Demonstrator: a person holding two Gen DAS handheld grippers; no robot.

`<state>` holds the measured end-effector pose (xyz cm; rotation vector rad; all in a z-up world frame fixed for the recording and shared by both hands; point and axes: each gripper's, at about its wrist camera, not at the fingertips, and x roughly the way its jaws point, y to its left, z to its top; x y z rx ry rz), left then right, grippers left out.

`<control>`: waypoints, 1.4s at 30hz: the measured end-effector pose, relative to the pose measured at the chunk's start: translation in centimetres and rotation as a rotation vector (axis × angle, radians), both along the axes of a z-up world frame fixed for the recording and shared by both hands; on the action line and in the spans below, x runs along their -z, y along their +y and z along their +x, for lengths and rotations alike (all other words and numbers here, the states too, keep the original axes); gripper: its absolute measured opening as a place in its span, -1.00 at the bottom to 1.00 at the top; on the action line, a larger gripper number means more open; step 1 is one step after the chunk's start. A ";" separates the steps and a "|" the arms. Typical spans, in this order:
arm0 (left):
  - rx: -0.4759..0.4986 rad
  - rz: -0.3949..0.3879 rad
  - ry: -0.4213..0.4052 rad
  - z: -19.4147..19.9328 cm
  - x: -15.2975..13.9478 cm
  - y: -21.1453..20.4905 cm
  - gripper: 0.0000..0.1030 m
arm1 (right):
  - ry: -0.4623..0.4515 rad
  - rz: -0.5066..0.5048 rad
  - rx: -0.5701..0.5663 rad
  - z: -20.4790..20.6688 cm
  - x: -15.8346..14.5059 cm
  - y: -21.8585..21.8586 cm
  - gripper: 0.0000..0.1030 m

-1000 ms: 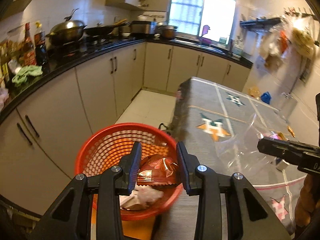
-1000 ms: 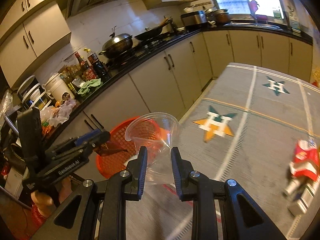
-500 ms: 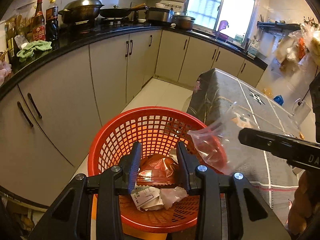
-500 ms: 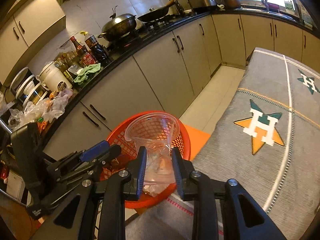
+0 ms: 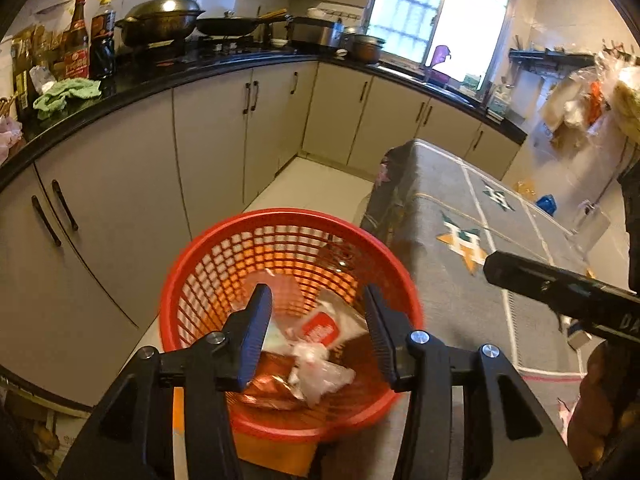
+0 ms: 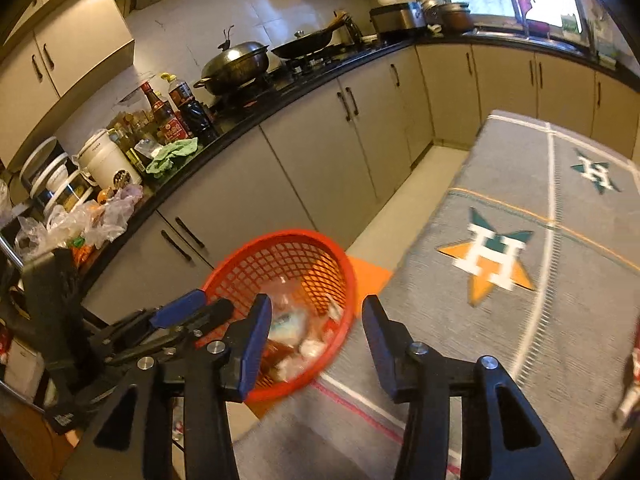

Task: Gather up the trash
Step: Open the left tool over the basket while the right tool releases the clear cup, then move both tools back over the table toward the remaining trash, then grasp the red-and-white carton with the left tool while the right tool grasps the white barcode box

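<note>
Both claws, the left gripper [image 5: 318, 332] and right gripper [image 6: 316, 340], now stand wide and hold nothing, their snack wrapper [image 5: 276, 390] and clear cup [image 5: 332, 264] lying in the red basket [image 5: 192, 280] at twelve o'clock, so both pieces of trash appear collected.

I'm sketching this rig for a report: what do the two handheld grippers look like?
Both are black plastic. The left gripper and right gripper each have two flat fingers with ribbed blue pads, silver bolt heads at the joints and triangular cutouts in the linkage arms. White lettering marks the body, too cropped to read.
</note>
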<state>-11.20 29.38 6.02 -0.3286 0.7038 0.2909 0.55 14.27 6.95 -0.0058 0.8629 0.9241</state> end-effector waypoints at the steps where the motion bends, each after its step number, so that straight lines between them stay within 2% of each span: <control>1: 0.007 -0.001 -0.005 -0.1 -0.1 -0.5 -0.05 | -0.004 -0.005 0.006 -0.1 0.0 -0.6 -0.01; 6: 0.080 0.003 -0.011 -0.5 -0.3 -5.2 0.01 | -0.017 -0.035 0.061 -0.9 0.5 -5.4 -0.01; 12: 0.199 0.002 0.016 1.2 0.0 -11.2 0.01 | 0.004 -0.015 0.165 -0.8 0.6 -13.1 -0.01; 17: 0.274 0.014 0.041 2.7 0.4 -15.4 0.01 | 0.021 -0.014 0.322 -0.1 0.4 -20.8 0.01; 20: 0.311 0.025 0.052 3.0 0.6 -17.6 0.02 | 0.040 -0.017 0.453 0.7 0.5 -25.6 0.13; 25: 0.366 0.039 0.070 3.6 0.8 -20.0 0.02 | 0.103 -0.022 0.596 2.4 1.6 -30.9 0.15; 29: 0.396 0.067 0.078 3.7 1.0 -21.5 0.03 | 0.137 -0.045 0.629 3.6 2.4 -31.5 0.16; 31: 0.405 0.076 0.081 3.7 1.0 -21.8 0.04 | 0.142 -0.065 0.620 4.2 2.7 -30.3 0.26; 34: 0.410 0.081 0.086 3.8 1.0 -22.1 0.04 | 0.130 -0.115 0.600 4.5 3.0 -28.3 0.30; 36: 0.413 0.077 0.090 3.9 1.0 -22.0 0.05 | 0.106 -0.191 0.620 4.8 3.3 -26.9 0.30; 39: 0.418 0.076 0.096 4.1 0.8 -22.0 0.12 | 0.113 -0.239 0.623 5.3 4.1 -26.3 0.30; 41: 0.426 0.078 0.098 4.4 0.5 -22.2 0.14 | 0.128 -0.250 0.633 5.6 4.7 -26.8 0.27; 42: 0.432 0.081 0.097 4.6 0.4 -22.4 0.15 | 0.144 -0.235 0.635 5.7 5.0 -27.4 0.19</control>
